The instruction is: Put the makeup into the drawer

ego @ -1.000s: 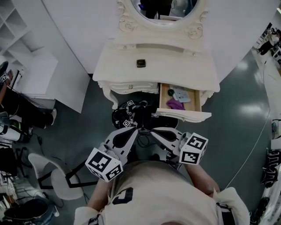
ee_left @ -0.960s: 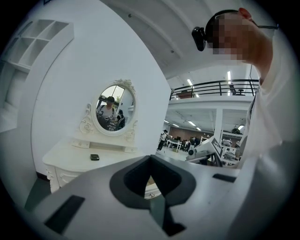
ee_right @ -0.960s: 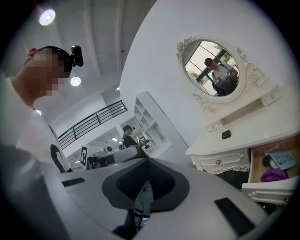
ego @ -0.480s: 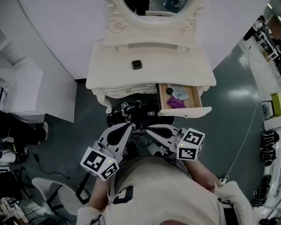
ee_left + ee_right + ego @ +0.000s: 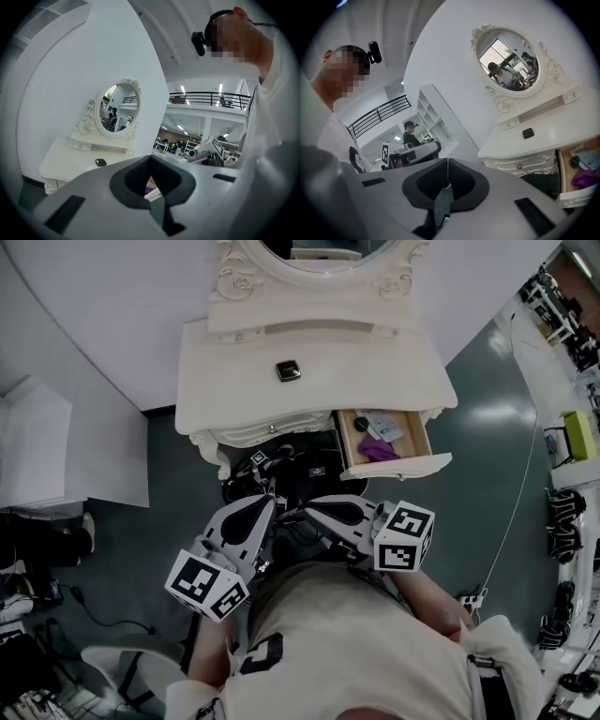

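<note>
A small dark compact (image 5: 288, 370) lies on the top of the white vanity table (image 5: 234, 352); it also shows in the left gripper view (image 5: 101, 162) and the right gripper view (image 5: 528, 133). The vanity's right drawer (image 5: 349, 444) stands pulled out, with a purple item (image 5: 377, 450) and other small things inside. My left gripper (image 5: 272, 503) and right gripper (image 5: 309, 506) hang close together in front of my chest, well short of the table. Both are shut with nothing in them, the left gripper (image 5: 150, 157) and the right gripper (image 5: 447, 160) each showing jaws that meet.
An oval mirror (image 5: 319, 249) tops the vanity. Dark gear with marker tags and cables (image 5: 281, 470) sits on the floor under the table. A white panel (image 5: 37, 446) stands at left and a white chair (image 5: 122, 662) at lower left. Grey floor lies to the right.
The vanity and its open drawer have slid left and up in the head view as I moved. Both grippers kept their shut pose in front of my chest.
</note>
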Available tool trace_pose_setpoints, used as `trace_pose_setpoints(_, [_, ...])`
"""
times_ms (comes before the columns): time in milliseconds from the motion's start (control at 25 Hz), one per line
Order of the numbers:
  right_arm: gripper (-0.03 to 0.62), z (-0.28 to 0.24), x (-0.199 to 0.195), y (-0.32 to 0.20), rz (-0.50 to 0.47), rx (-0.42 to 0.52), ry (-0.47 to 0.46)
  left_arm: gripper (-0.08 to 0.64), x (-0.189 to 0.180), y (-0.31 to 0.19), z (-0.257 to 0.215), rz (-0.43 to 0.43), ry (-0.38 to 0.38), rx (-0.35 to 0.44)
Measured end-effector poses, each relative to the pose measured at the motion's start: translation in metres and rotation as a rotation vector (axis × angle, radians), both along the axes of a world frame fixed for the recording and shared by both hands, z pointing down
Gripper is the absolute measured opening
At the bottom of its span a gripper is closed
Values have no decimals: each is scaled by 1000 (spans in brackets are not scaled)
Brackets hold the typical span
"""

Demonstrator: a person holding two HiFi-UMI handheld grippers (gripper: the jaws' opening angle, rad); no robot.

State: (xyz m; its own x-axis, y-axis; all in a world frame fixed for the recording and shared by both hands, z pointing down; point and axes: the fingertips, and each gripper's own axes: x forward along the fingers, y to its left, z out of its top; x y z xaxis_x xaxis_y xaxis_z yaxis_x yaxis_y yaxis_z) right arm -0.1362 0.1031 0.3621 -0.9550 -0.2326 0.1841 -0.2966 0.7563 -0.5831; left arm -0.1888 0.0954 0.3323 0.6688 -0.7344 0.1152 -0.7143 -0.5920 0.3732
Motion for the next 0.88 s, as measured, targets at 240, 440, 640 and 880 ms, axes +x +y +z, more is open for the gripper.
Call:
trace_pose_setpoints(240, [29, 3, -2, -20, -22, -20, 0, 58, 12, -17, 2, 34, -34, -14])
trace_pose_setpoints(440, [29, 8, 14, -47, -38, -34, -17, 58, 26, -38, 3, -14, -46, -26])
trace_pose_setpoints(640, [29, 13, 47, -83, -76, -28, -20, 58, 61, -70, 3, -59, -70, -49])
trace_pose_setpoints(880, [31, 25, 87, -133, -178, 26, 13, 58, 104, -103, 0, -126, -80, -70])
